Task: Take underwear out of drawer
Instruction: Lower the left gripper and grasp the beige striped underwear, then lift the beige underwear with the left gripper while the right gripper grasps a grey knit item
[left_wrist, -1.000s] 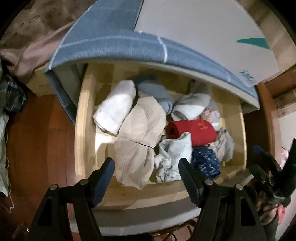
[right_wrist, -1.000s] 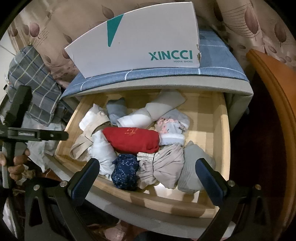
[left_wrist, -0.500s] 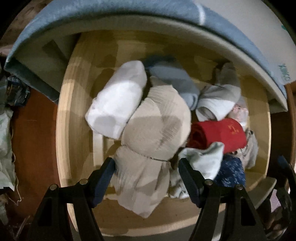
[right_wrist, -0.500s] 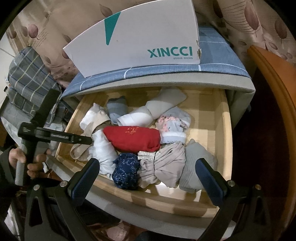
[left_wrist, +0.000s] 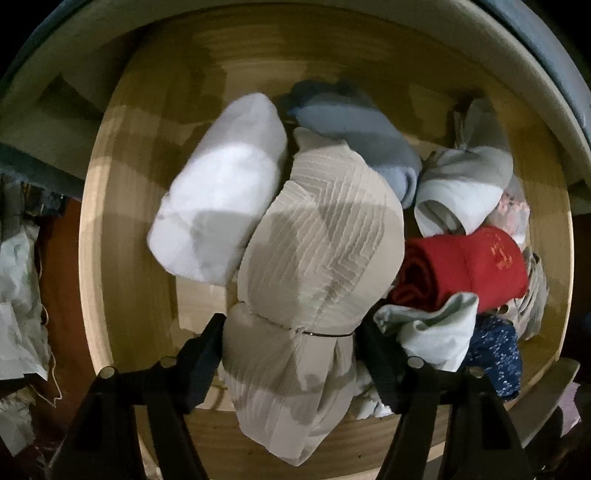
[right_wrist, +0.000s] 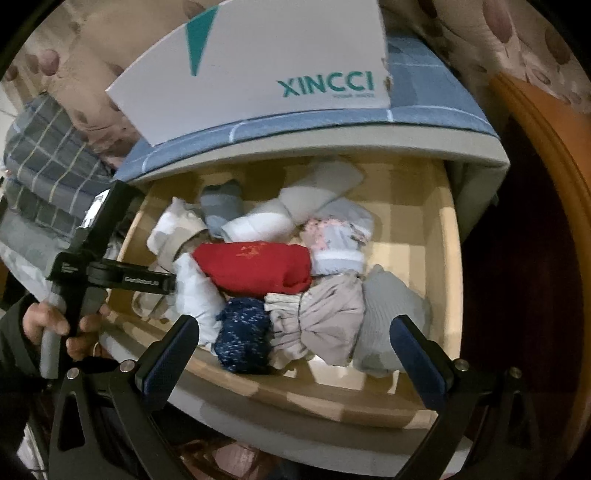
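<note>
Left claw points straight down into the open drawer. Its jaws straddle the pinched waist of a beige ribbed bundle, which lies near the front left of the drawer. Jaws are wide and have just been closing a little, with the beige bundle between them. The pads sit just beside the cloth on either side; a firm pinch is not evident, so I read this as not yet gripped. The waist is the narrowest part, probably chosen so the wide jaws can clear the bulk.

Other items packed round it:
- white roll, touching the beige bundle on its left
- blue-grey roll behind
- red roll to the right
- pale green cloth and dark blue speckled piece near the front right

Right claw hovers above the front edge of the drawer, jaws wide, nothing between them. It seems to be waiting clear of the working side. From its view a hand holds the left tool at the drawer's left end.

A white shoebox sits on the blue cloth over the cabinet top.

Judgement: reach stage, closing and lifting to come. Risk: neighbouring rolls dragged out with it.
</note>
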